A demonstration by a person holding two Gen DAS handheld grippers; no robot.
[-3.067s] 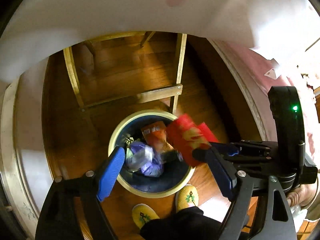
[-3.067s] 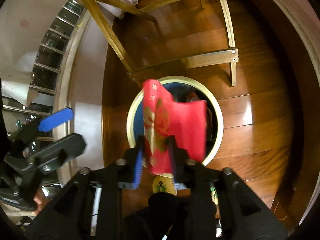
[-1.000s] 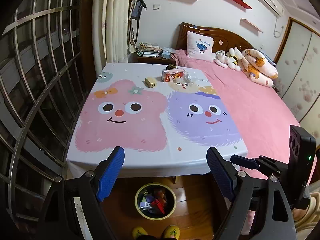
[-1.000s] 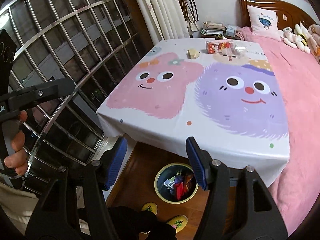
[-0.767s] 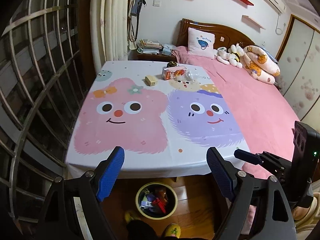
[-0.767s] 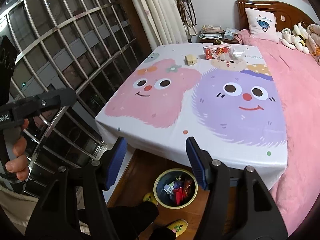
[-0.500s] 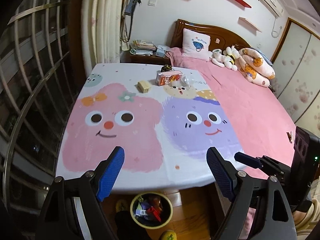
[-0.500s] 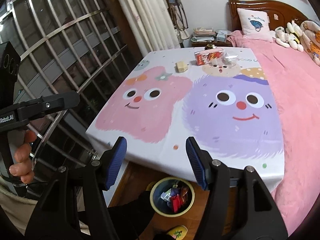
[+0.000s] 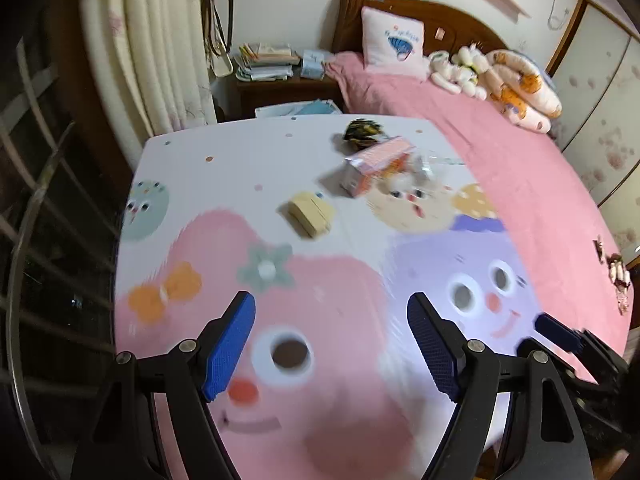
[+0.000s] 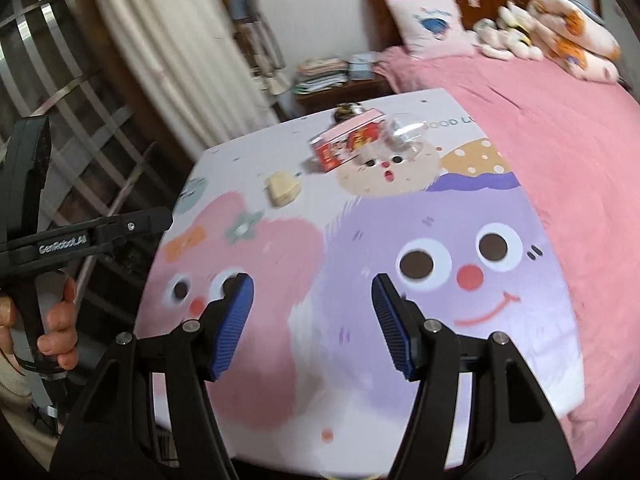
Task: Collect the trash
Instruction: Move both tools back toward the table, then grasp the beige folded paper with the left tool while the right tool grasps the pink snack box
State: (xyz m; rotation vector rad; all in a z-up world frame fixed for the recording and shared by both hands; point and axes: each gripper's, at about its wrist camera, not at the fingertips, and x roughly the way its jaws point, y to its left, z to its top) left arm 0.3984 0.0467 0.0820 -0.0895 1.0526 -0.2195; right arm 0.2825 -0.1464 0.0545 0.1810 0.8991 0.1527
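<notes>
On the table with the cartoon cloth [image 9: 240,160] several pieces of trash lie at the far end: a pink-red carton [image 9: 376,164] [image 10: 348,144], a small yellow box [image 9: 310,214] [image 10: 283,189], crumpled clear plastic [image 9: 424,164] [image 10: 404,130] and a dark wrapper [image 9: 362,134] [image 10: 348,111]. My left gripper [image 9: 330,300] hangs over the pink face; its jaws are closing with nothing between them. My right gripper [image 10: 312,282] stands open and empty over the seam between the pink and purple faces. Both are well short of the trash.
A pink bed [image 9: 500,152] with soft toys [image 9: 500,76] runs along the table's right side. Behind the table stand a nightstand with stacked books [image 9: 272,68] and a cream curtain [image 9: 160,60]. Window bars [image 9: 40,200] close off the left.
Both grippers have moved forward over the table and lower, so the trash looks nearer. The floor bin has dropped out of view. The red packet held three seconds ago is gone from the right gripper.
</notes>
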